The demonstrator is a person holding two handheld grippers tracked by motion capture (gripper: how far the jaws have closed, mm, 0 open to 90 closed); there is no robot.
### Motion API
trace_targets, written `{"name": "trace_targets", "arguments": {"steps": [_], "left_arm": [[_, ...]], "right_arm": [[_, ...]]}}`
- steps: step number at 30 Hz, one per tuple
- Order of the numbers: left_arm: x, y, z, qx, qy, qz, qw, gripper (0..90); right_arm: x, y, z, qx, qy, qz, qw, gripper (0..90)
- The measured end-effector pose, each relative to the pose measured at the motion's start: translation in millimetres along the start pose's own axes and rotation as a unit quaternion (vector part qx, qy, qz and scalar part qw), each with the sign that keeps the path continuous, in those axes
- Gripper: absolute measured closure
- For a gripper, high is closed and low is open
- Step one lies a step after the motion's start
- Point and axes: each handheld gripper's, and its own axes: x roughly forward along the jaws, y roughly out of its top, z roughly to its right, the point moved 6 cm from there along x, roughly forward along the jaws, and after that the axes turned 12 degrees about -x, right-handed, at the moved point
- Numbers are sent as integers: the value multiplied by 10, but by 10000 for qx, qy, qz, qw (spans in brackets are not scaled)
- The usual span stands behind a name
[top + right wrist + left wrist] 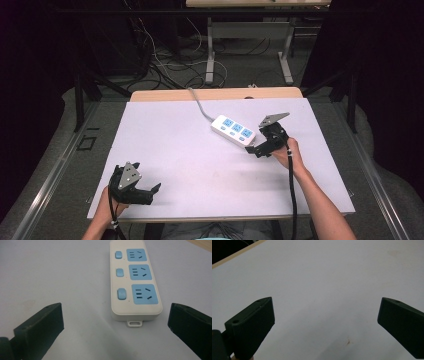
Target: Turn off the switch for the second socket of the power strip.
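Near the front left corner of the bench (pixel 165 130) we hold the left gripper (pixel 150 192), jaws spread on nothing. Farther, toward the right edge, our right gripper (pixel 252 149) gapes just short of the power strip (pixel 233 130).

I can't read any text, brand or number anywhere. The power strip (pixel 135 282) carries only 3 blue socket faces and 3 blue switches, all unlabelled; no print on the counter (pixel 175 150).
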Motion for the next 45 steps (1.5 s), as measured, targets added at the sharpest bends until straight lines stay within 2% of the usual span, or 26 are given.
{"name": "trace_targets", "arguments": {"steps": [4,6,14,17,18,20,21,24,25,31,33,34,35,38,44,45], "left_arm": [[-3,-1,-9,-19,11,-7,10000,9],[-1,-5,-9,-10,-26,-49,10000,9],[10,2,-1,-16,-37,-54,10000,9],[22,-1,-2,-37,-45,-65,10000,10],[21,0,-5,-35,-47,-65,10000,9],[15,4,-21,21,-4,-59,10000,10],[15,1,-11,-31,-38,-63,10000,10],[15,1,-6,-21,-61,-63,10000,10],[14,1,-5,-23,-67,-71,9999,10],[16,-1,-16,-35,-30,-67,10000,10],[14,2,-14,-15,-33,-56,10000,10],[18,4,-13,-13,-21,-14,10000,9],[17,4,-11,-17,-28,-18,10000,9],[21,3,-15,-39,-28,-8,10000,10],[16,0,-11,-22,-43,-58,10000,9],[17,1,-10,-16,-35,-44,10000,9]], "right_arm": [[40,31,21,-7,21,-37,10000,0],[74,56,36,-3,0,49,10000,0],[126,110,62,-45,52,-49,10000,0],[164,144,68,-15,85,6,10000,0],[179,153,78,-70,86,18,9999,0],[198,167,73,-33,110,90,9999,0],[201,168,77,-64,85,2,9999,0],[222,189,77,-113,150,-78,9998,0],[248,216,81,-111,69,9,9999,0],[269,280,96,-119,107,79,9998,0],[287,302,102,-103,114,68,9999,0],[296,305,111,-170,179,-68,9997,0],[323,319,104,-107,143,38,9998,0],[355,345,109,-124,126,80,9998,0],[380,389,112,-123,137,90,9998,0],[377,391,112,-128,157,13,9998,0]]}}
